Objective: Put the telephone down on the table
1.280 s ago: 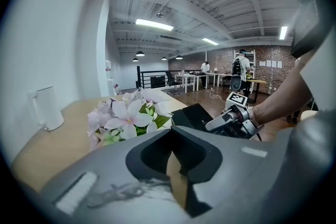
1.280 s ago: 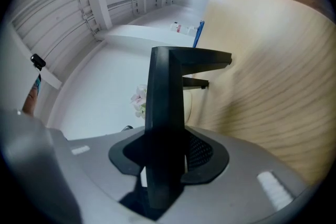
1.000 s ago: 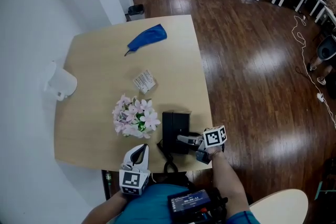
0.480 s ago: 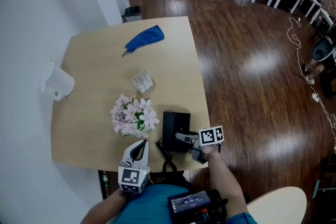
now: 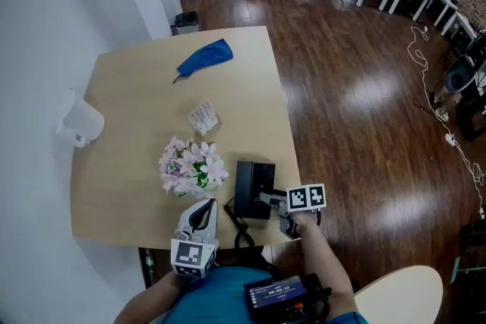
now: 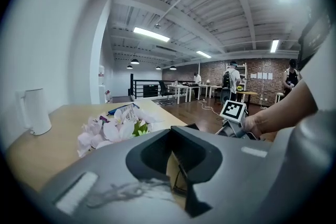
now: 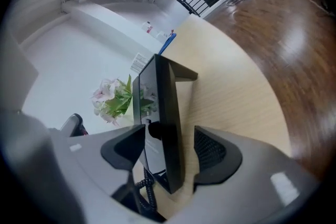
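Note:
The black telephone (image 5: 253, 188) rests on the wooden table (image 5: 129, 95) near its front right corner, its coiled cord (image 5: 241, 231) trailing over the front edge. My right gripper (image 5: 266, 199) reaches in from the right. In the right gripper view the telephone (image 7: 160, 118) stands between the jaws of my right gripper (image 7: 168, 147), which have just been opening, with bare table showing beside the right pad (image 7: 210, 149). My left gripper (image 5: 202, 215) hovers at the front edge, shut and holding nothing. In its own view the left gripper (image 6: 170, 136) points past the flowers.
Pink flowers (image 5: 190, 167) stand just left of the telephone. A small packet (image 5: 203, 117) lies mid-table, a blue cloth (image 5: 203, 57) at the far side, a white jug (image 5: 80, 121) at the left edge. Dark wooden floor lies to the right.
The right gripper's jaws have spread apart around the telephone and it has drawn back slightly. The telephone stays where it was on the table. The left gripper has barely shifted.

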Tool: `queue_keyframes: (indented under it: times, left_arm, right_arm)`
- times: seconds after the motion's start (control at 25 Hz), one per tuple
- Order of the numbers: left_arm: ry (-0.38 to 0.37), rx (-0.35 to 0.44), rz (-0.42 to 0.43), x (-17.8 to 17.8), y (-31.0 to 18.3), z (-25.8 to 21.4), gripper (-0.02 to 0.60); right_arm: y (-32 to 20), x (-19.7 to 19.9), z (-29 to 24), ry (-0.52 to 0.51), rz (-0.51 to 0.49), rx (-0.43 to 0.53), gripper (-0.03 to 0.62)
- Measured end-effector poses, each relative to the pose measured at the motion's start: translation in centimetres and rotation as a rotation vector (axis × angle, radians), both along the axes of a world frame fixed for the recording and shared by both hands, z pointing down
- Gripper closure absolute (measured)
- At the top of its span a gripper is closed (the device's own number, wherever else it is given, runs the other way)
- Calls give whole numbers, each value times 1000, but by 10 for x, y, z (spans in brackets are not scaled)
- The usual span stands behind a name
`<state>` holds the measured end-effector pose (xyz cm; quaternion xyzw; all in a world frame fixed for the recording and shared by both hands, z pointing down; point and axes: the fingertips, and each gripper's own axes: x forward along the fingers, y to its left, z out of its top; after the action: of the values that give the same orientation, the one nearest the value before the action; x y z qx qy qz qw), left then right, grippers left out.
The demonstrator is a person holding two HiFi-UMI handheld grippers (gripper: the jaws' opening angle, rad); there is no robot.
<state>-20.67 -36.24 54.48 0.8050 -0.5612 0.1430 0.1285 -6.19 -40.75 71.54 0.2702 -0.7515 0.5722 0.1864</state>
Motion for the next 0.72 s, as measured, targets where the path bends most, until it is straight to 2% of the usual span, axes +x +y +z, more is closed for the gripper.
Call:
queue_keyframes:
  times: [0.12, 0.2, 0.28, 0.36, 0.52, 0.72]
  left_arm:
    - [6, 16, 22, 4, -3, -10, 568]
    - [14, 27, 43, 7, -3, -13, 568]
    - [27, 40, 63, 9, -2, -18, 568]
    - [55, 52, 81, 11, -2, -28, 568]
    - [89, 83, 128, 14, 2, -50, 568]
    - [102, 95, 156, -5, 15, -68, 568]
  right_arm:
    - [5, 25, -20, 131, 42, 80, 335]
    - [5, 43, -42, 260, 65, 178, 385]
    - [2, 56, -69, 378, 119, 274, 499]
    - [-1, 60, -96, 443, 183, 356, 602]
    - [2, 42, -145, 488, 287, 487, 602]
    - [28, 5, -178, 515, 361, 564, 602]
